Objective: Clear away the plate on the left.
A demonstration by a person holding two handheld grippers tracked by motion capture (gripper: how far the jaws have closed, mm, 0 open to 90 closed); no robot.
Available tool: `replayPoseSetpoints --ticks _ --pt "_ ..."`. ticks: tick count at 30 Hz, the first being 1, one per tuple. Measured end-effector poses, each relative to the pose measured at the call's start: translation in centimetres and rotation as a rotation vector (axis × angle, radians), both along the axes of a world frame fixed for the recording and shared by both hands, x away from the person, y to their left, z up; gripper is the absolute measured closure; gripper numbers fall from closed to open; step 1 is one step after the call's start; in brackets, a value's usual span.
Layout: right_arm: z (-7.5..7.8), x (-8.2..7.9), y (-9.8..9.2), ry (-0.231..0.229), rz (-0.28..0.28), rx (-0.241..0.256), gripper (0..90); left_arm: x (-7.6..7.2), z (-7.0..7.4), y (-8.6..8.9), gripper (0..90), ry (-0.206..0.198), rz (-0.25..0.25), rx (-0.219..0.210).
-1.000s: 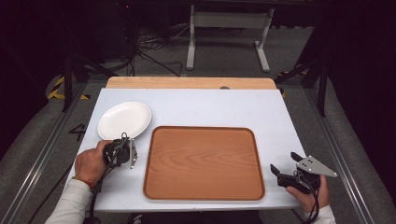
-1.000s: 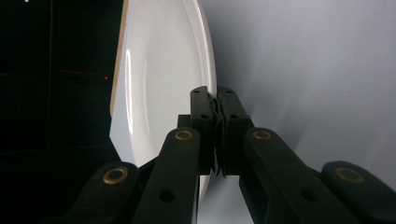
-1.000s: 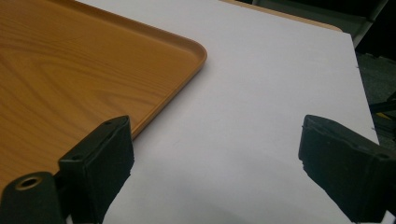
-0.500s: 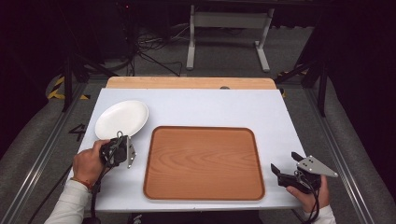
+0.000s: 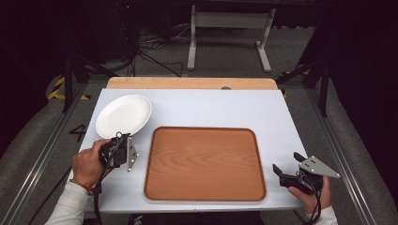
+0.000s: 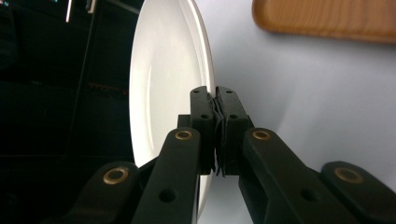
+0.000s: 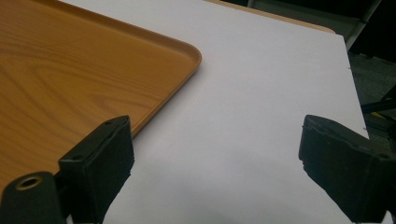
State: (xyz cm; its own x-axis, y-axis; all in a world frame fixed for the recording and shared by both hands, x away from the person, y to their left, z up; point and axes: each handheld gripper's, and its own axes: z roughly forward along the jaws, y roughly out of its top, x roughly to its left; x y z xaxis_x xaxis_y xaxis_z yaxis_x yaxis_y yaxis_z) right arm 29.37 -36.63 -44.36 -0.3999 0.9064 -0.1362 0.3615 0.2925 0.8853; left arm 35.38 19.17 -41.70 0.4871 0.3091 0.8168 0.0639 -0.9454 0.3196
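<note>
At the near right edge of the table [image 5: 211, 105], the right gripper [image 5: 290, 169] rests with jaws spread wide and empty beside the wooden tray [image 5: 204, 161], just as a second ago. Near left, the left gripper [image 5: 123, 151] has its jaws clamped on the near rim of the white plate [image 5: 123, 115]. The plate has shifted leftward and slightly farther, and appears tipped up off the table. I judge it is being lifted, probably for carrying toward the tray.
</note>
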Motion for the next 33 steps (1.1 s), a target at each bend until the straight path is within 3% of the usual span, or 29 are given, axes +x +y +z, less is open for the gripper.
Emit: replayPoseSetpoints --ticks 9,19,20,25,33 --pt "0.0 0.0 0.0 -0.003 -0.005 -0.001 10.9 -1.1 1.0 -2.2 87.4 -0.033 -0.071 0.016" --pt "0.0 0.0 -0.2 -0.004 -0.011 0.003 10.9 -2.2 2.0 -4.4 87.4 -0.043 -0.15 0.008" --pt "0.0 0.0 -0.2 -0.004 -0.011 0.002 10.9 -2.5 2.2 -4.9 87.4 -0.042 -0.174 -0.006" --pt "0.1 -0.1 -0.2 -0.006 -0.01 -0.001 10.9 -3.3 2.4 -6.3 87.4 -0.051 -0.232 0.002" --pt "0.0 0.0 -0.3 -0.004 -0.011 0.001 10.9 -4.1 2.4 -9.2 87.3 -0.031 -0.342 -0.004"
